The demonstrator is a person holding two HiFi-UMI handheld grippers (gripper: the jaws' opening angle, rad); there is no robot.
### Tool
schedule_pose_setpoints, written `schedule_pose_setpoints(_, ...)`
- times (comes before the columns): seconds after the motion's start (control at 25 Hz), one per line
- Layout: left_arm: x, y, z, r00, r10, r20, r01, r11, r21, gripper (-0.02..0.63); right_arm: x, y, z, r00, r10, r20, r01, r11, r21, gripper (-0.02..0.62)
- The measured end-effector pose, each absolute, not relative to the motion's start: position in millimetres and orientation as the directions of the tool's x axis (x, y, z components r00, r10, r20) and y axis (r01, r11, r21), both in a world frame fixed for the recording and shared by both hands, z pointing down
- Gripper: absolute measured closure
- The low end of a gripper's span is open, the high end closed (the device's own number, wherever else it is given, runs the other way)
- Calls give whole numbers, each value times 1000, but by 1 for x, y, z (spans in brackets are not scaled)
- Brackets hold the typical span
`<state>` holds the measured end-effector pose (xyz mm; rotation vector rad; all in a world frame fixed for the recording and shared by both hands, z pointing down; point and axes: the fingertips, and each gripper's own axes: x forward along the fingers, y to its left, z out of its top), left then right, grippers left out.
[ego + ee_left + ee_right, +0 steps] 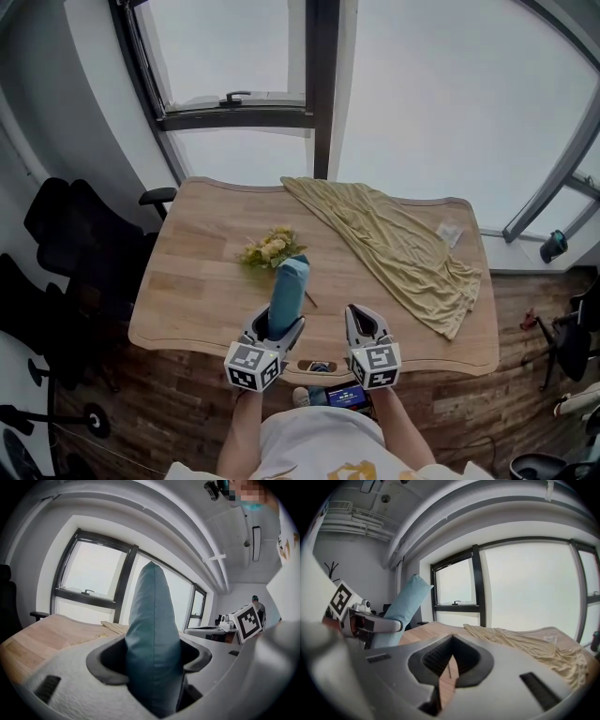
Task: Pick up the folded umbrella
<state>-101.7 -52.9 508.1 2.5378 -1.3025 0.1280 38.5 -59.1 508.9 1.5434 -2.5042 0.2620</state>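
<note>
Here, above the table's [197, 291] near edge, the left gripper [281, 324] clamps the teal folded umbrella [288, 289], which is held clear of the table. Beside it, the right gripper [362, 319] has its jaws pressed together on nothing. Farther across the table lie yellow flowers [270, 248] and a cloth [403, 246].

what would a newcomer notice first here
The teal folded umbrella stands out, held up near the front edge of the wooden table, clamped between the fingers of the left gripper. Beyond it lies a small bunch of yellow flowers, and a crumpled yellow-green cloth sprawls across the table's right half.
</note>
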Motion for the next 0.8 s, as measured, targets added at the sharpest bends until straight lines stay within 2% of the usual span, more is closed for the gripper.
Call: schedule_pose_setpoints(0.8,-105,-59,515,579,-781,234,-814,-539,217,295,28,-63,512,-473,-842,261,-878,474,-63,584)
